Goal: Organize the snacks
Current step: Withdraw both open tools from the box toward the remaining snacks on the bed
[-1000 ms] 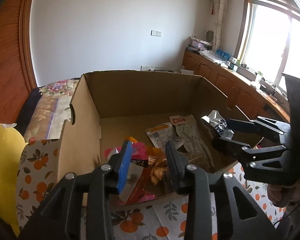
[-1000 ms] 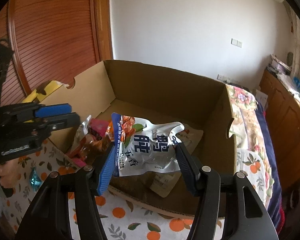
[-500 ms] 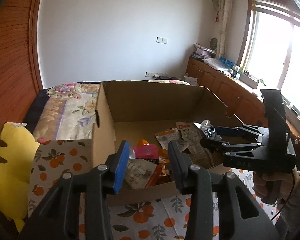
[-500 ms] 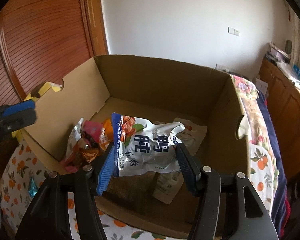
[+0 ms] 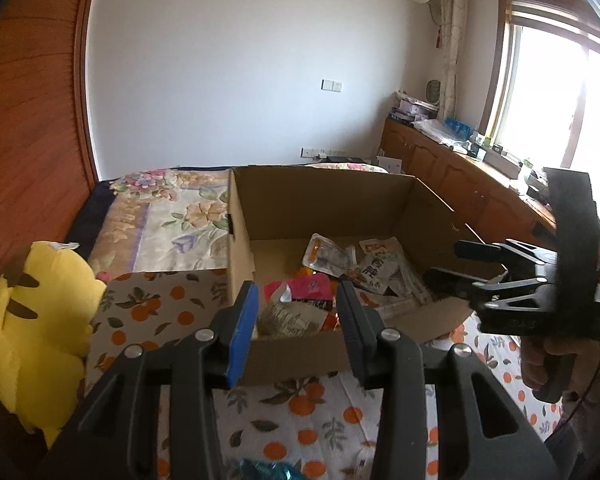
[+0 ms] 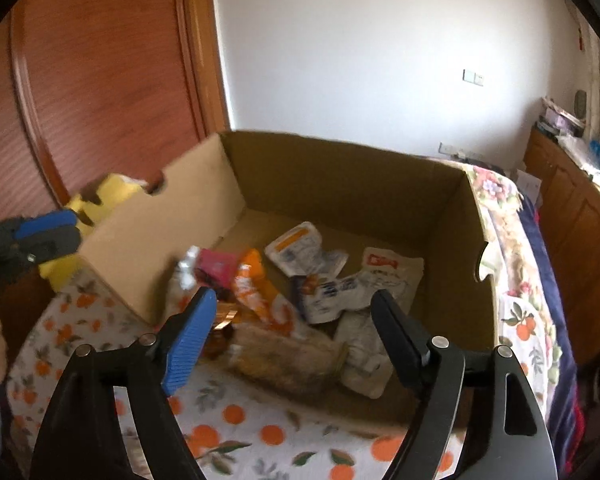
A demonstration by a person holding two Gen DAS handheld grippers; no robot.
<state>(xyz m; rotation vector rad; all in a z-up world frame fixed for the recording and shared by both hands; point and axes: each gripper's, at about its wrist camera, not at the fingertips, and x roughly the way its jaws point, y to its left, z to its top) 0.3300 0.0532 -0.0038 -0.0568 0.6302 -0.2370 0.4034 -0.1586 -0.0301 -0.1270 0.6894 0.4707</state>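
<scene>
An open cardboard box [image 5: 324, 196] [image 6: 340, 172] stands on an orange-print cloth and holds several snack packets. A white packet with blue writing [image 6: 332, 294] [image 5: 374, 274] lies in the box among a pink packet [image 6: 216, 266] [image 5: 312, 286] and an orange packet [image 6: 252, 284]. My right gripper [image 6: 292, 316] is open and empty, above the box's near edge; it also shows in the left wrist view [image 5: 456, 268]. My left gripper [image 5: 296, 304] is open and empty, in front of the box; it also shows in the right wrist view [image 6: 48, 230].
A yellow plush toy [image 5: 36, 320] lies left of the box. A blue foil wrapper [image 5: 268, 470] lies on the cloth [image 5: 292, 420] at the near edge. A floral bedspread [image 5: 160, 216] lies behind. Wooden cabinets [image 5: 460, 184] stand under the window at right.
My right gripper has opened and the white packet has dropped into the box. My left gripper has pulled back and up, away from the box.
</scene>
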